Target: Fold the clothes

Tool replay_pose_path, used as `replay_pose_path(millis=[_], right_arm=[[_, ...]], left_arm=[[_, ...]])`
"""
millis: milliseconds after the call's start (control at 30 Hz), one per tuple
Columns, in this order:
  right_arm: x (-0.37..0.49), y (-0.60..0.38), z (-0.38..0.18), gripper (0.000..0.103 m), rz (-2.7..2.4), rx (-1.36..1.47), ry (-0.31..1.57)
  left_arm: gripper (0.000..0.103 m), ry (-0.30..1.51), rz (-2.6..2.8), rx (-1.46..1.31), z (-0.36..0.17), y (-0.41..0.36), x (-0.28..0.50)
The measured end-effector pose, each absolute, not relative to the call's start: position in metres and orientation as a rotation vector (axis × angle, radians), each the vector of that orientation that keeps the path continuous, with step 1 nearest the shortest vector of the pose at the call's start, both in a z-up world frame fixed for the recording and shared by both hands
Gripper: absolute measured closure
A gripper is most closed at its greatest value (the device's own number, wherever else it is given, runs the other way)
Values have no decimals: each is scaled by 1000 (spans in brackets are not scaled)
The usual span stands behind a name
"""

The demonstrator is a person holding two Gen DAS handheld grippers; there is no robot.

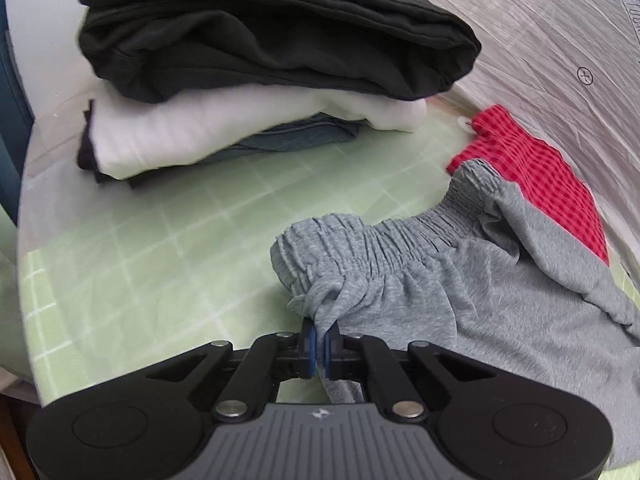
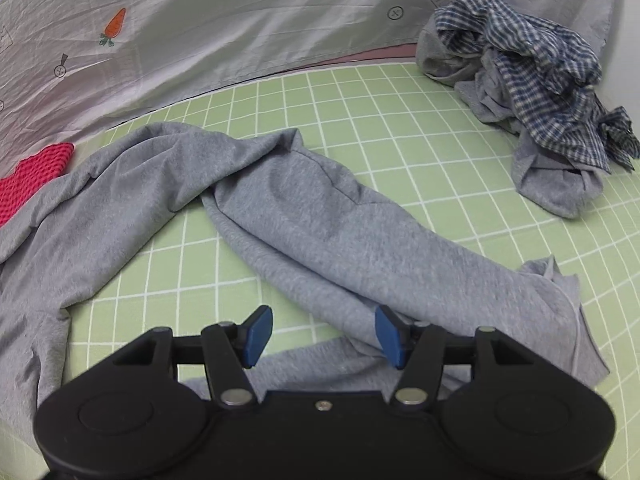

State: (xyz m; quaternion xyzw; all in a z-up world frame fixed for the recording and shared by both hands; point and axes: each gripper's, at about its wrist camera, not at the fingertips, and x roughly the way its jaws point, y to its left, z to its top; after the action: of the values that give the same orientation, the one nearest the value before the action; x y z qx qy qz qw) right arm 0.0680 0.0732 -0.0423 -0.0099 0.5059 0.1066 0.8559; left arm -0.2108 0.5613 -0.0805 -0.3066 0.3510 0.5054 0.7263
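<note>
The grey jersey sweatpants with a gathered elastic waistband (image 1: 440, 280) lie spread on the green grid-printed mat (image 1: 140, 260), and the coming move turns on how their length runs: the waistband sits at the left gripper (image 1: 319, 346), while the 2 legs trail away toward the right gripper (image 2: 320, 336). So the long axis goes roughly from one claw to the other, and each end already has the nearer hand at it.

The left gripper's blue pads (image 1: 310, 348) are pressed together on a pinch of fabric just below the waistband, at its near corner. The right gripper stands wide apart and holds nothing; 1 grey leg (image 2: 360, 240) runs diagonally away from it, up and to the left, with its near stretch passing between the blue pads (image 2: 256, 336). Whether those pads touch the cloth is hard to tell from this angle.

A red checked cloth (image 1: 532, 168) lies partly under the far side of the waistband. A stack of folded dark and white garments (image 1: 240, 80) sits beyond the left gripper, and a crumpled blue checked shirt heap (image 2: 540, 92) lies well apart at the right.
</note>
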Motion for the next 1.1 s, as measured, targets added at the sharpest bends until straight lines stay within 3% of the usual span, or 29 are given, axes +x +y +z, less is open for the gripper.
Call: replay_pose_path(millis=[200,333,467,600,667,767,833,1100], right_arm=[[51,34,-48,45,173,100,1084],[40,13,-52,45,138,155,1093],[34,-9,-49,43,98,196,1069],[34,-26,-47,42,91,198,1046],[35,-32,-44,42,90,154,1018],[37,-40,-41,39,99,109,992],[40,-45,-41,34,122,88,994],[66,-44,-40,33,294,-127,984]], left_arm=[[97,826,1289,-659,-74,558,-268],[82,855,1300,-675,-71,548,-283],[53,823,1285,-595,-53,529,-273],[43,806,1170,-569,-40,511,-250],[30,821,1080,-557,-37,496,-233],[23,878,938,-538,-40,470,-205],[23,933,819,-527,-49,448,-186],[23,1141,541,-395,-94,354,-127]])
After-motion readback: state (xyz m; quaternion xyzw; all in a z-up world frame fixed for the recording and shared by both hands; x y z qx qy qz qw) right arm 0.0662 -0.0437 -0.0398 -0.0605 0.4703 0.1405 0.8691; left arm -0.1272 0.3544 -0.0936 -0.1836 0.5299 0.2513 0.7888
